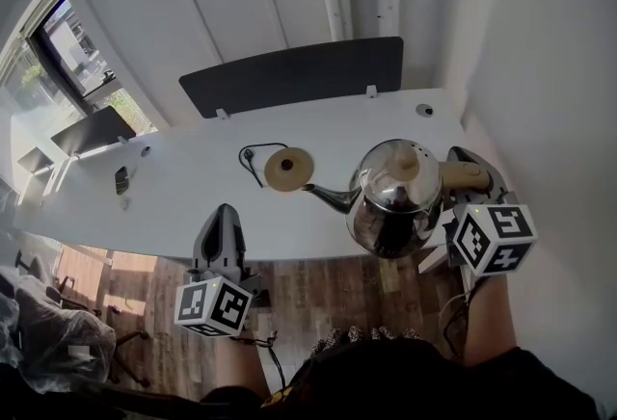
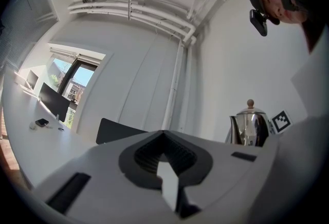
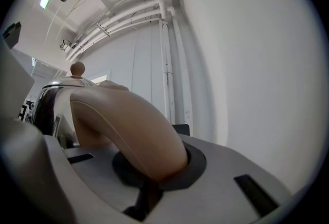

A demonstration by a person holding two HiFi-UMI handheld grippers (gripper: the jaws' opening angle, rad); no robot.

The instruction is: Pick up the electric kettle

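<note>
My right tongs (image 3: 154,179) are clamped on the handle (image 3: 128,125) of the electric kettle (image 1: 395,201), whose body lies ahead of them by the surface's (image 1: 193,177) near right corner, spout (image 1: 328,196) pointing left; my left tongs (image 1: 223,216), closed and empty, hang well apart.

Mirror-polished metal kettle (image 1: 395,201), smooth matt tan handle (image 3: 128,125) — satin-white table (image 1: 193,187)

The kettle's handle (image 3: 128,125) runs out of sight between the right tool's (image 3: 151,184) jaws.
</note>
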